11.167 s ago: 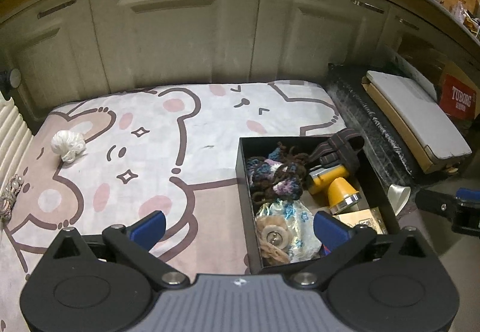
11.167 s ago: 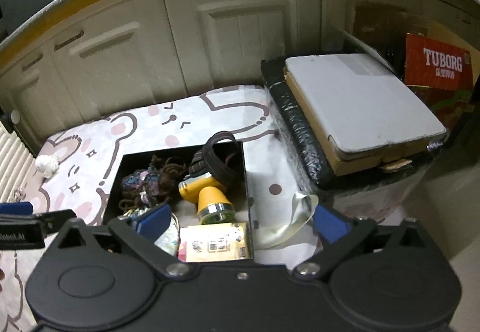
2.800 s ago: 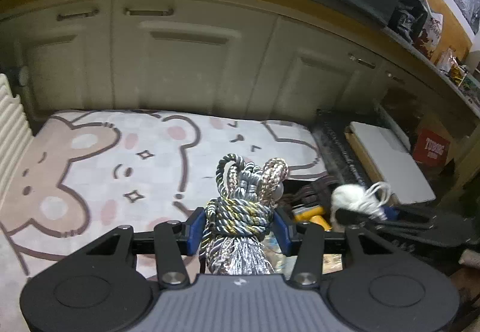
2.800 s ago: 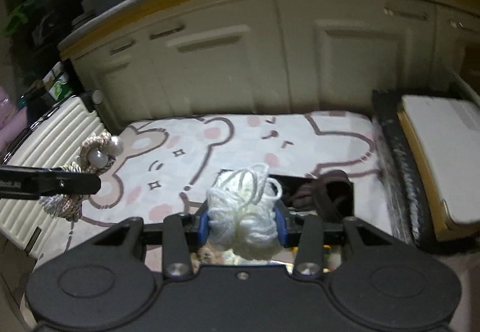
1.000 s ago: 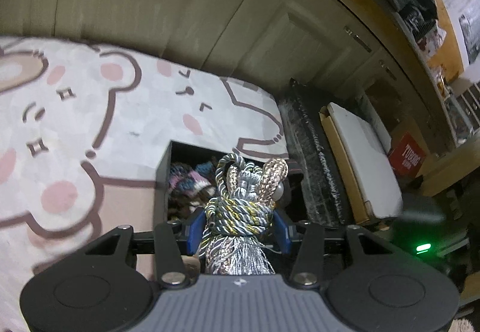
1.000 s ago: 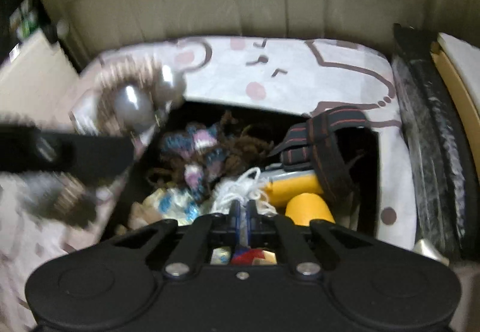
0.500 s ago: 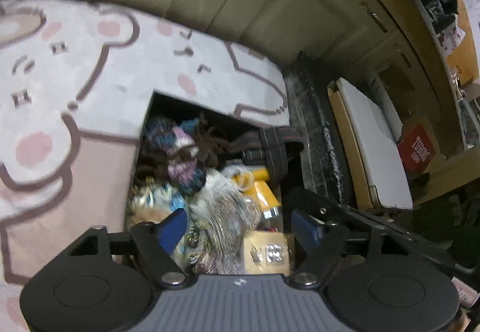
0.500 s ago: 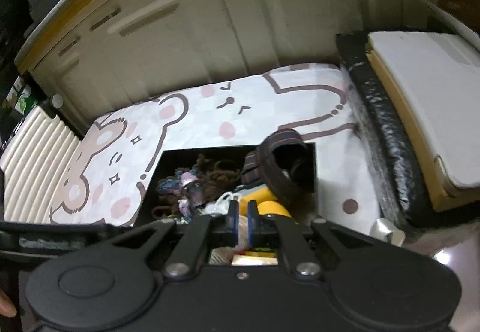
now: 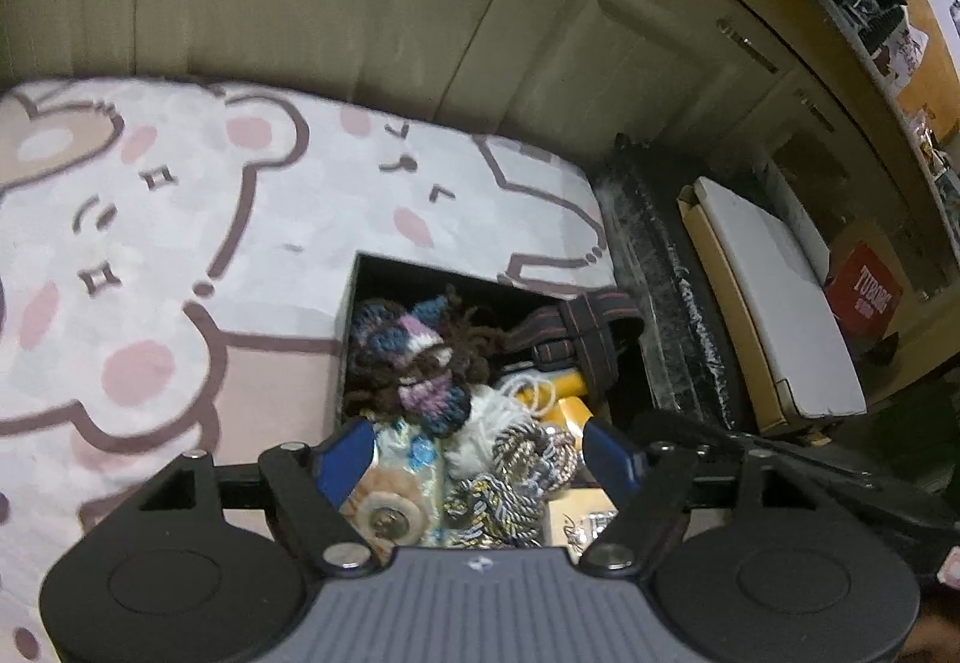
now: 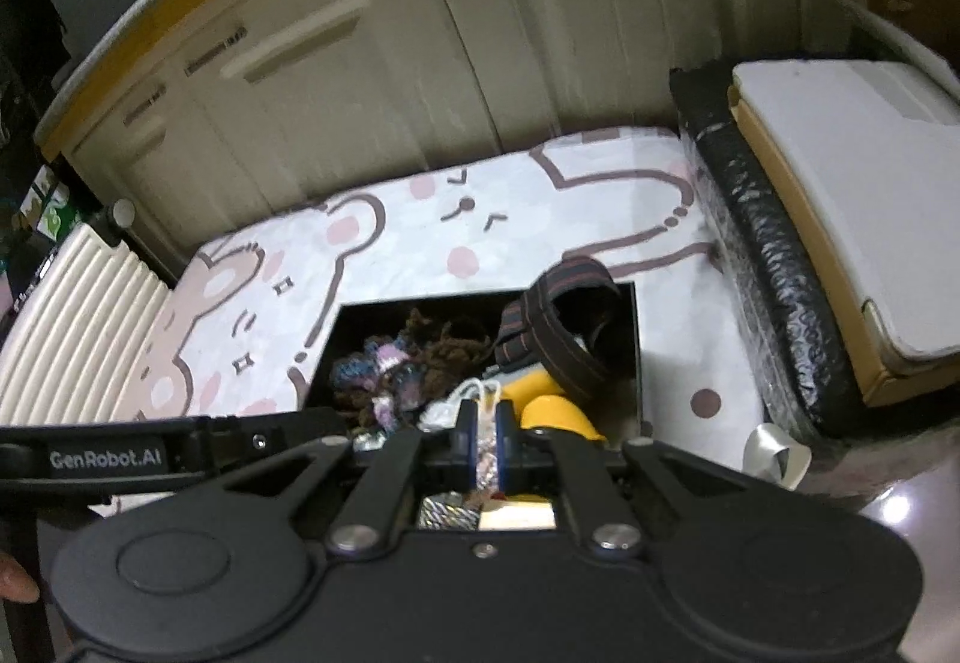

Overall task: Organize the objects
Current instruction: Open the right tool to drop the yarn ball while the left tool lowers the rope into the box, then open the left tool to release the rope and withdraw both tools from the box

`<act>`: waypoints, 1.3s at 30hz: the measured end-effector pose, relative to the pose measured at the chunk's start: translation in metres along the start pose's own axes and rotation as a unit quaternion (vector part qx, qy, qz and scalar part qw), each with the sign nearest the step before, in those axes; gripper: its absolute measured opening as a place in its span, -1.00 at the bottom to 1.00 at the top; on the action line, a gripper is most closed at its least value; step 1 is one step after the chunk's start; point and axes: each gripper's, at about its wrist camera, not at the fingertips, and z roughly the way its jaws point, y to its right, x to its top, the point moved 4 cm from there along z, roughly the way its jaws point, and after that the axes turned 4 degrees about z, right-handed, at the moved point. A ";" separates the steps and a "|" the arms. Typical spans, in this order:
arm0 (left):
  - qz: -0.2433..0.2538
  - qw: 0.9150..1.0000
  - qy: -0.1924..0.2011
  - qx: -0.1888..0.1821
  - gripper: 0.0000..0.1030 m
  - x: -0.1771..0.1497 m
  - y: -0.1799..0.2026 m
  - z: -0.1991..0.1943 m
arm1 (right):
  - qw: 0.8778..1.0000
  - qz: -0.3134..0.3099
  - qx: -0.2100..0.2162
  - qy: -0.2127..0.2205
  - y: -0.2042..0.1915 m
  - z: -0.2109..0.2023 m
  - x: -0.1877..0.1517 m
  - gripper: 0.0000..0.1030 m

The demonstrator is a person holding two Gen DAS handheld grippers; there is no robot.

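From the left wrist, the left gripper stood wide apart over the black box, gripping nothing; the braided cord bundle lay inside the box beside the white yarn ball. From the right wrist, the right gripper was pinched nearly together, empty, above that box on the bear mat.

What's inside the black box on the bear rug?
The black box holds brown and blue yarn, a white string ball, a braided tassel cord, a yellow flashlight and a striped strap. Its bottom is covered by the pile.
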 end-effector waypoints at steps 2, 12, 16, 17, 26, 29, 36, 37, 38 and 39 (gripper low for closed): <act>0.006 1.000 0.011 0.002 0.48 0.003 0.000 -0.009 | 1.000 -0.001 0.000 0.011 -0.004 -0.009 0.002 -0.83; 0.050 0.997 0.011 0.061 0.53 -0.001 0.001 -0.034 | 0.998 -0.029 -0.051 0.022 -0.019 -0.033 -0.007 -0.44; 0.063 0.994 0.013 0.083 0.71 -0.004 0.000 -0.043 | 0.996 -0.039 -0.074 0.027 -0.023 -0.044 -0.015 -0.12; 0.066 0.994 0.014 0.087 0.78 -0.004 0.001 -0.045 | 0.996 -0.039 -0.079 0.028 -0.024 -0.046 -0.016 0.10; 0.088 0.990 0.009 0.111 1.00 -0.017 0.002 -0.061 | 0.992 -0.033 -0.111 0.038 -0.022 -0.067 -0.027 0.79; 0.095 0.989 0.012 0.114 1.00 -0.022 0.003 -0.073 | 0.993 -0.034 -0.107 0.040 -0.027 -0.079 -0.031 0.90; 0.117 0.985 0.035 0.118 1.00 -0.032 0.013 -0.113 | 0.992 -0.046 -0.104 0.058 -0.046 -0.124 -0.038 0.91; 0.119 0.985 0.037 0.122 1.00 -0.032 0.013 -0.119 | 0.991 -0.048 -0.105 0.060 -0.048 -0.131 -0.039 0.92; 0.121 0.984 0.039 0.128 1.00 -0.034 0.013 -0.125 | 0.991 -0.050 -0.106 0.062 -0.050 -0.137 -0.041 0.92; 0.123 0.983 0.041 0.133 1.00 -0.035 0.013 -0.131 | 0.991 -0.051 -0.109 0.063 -0.052 -0.143 -0.042 0.93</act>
